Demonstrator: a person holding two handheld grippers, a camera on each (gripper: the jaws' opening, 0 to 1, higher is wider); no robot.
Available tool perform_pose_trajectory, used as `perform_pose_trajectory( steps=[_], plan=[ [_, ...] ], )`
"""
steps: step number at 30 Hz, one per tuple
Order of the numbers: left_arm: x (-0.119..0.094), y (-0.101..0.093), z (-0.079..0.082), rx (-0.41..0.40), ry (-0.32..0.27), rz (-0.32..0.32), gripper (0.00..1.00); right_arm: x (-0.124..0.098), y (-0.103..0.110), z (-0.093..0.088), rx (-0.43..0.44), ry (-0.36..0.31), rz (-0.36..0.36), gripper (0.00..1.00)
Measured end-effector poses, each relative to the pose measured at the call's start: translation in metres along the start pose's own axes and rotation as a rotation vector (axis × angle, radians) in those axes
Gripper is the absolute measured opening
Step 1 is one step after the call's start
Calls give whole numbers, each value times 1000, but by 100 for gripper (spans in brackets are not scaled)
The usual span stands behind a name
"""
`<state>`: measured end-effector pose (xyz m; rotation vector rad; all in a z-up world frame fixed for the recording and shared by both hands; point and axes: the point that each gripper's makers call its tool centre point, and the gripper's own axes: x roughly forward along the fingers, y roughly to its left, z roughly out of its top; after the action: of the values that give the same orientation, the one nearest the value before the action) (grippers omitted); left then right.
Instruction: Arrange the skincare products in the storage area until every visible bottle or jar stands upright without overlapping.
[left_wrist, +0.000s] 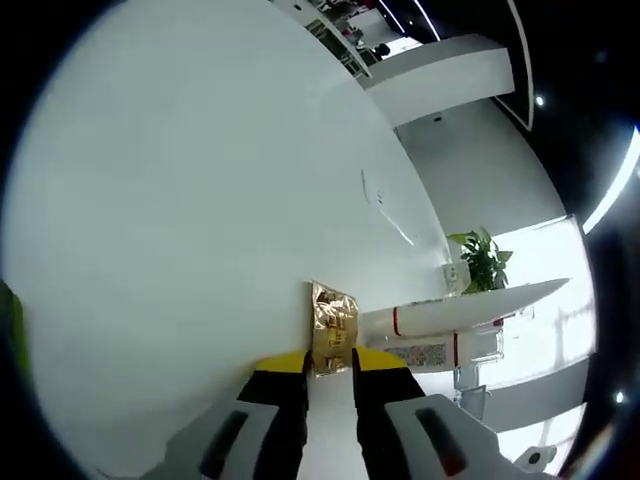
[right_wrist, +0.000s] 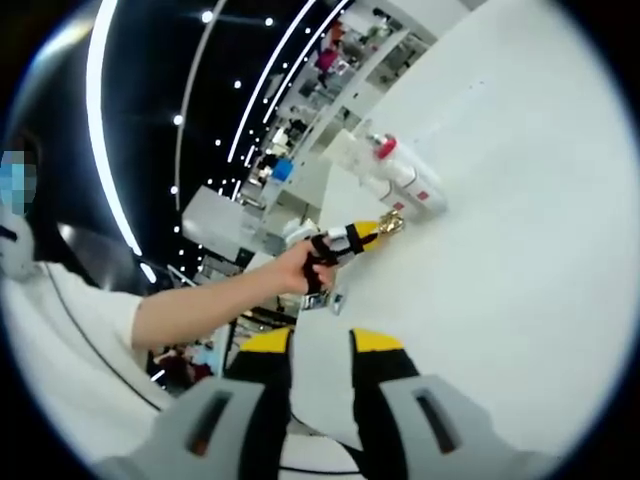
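Left tool (left_wrist: 330, 372) jaws clamped; right tool (right_wrist: 320, 350) jaws apart, nothing between.

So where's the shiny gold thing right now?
In the left gripper view the gold packet sits between the left gripper's jaw tips, low in the middle, on the white table, beside a white bottle with a red band.

A gold jar (left_wrist: 333, 338) sat on the white table (left_wrist: 180, 220), between the left gripper's (left_wrist: 330, 385) jaw tips. Just beyond it lay a white bottle (left_wrist: 450, 312) on its side, with a potted plant (left_wrist: 484, 260) farther back.
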<state>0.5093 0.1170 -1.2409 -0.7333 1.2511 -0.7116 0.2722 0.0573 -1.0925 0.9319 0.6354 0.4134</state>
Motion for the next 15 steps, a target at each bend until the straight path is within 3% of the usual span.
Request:
perform_pose_trajectory(
  steps=[15],
  plan=[
    [-3, -7, -12, 8, 48, 22, 28, -6, 5, 0, -19, -6, 17, 21]
  ],
)
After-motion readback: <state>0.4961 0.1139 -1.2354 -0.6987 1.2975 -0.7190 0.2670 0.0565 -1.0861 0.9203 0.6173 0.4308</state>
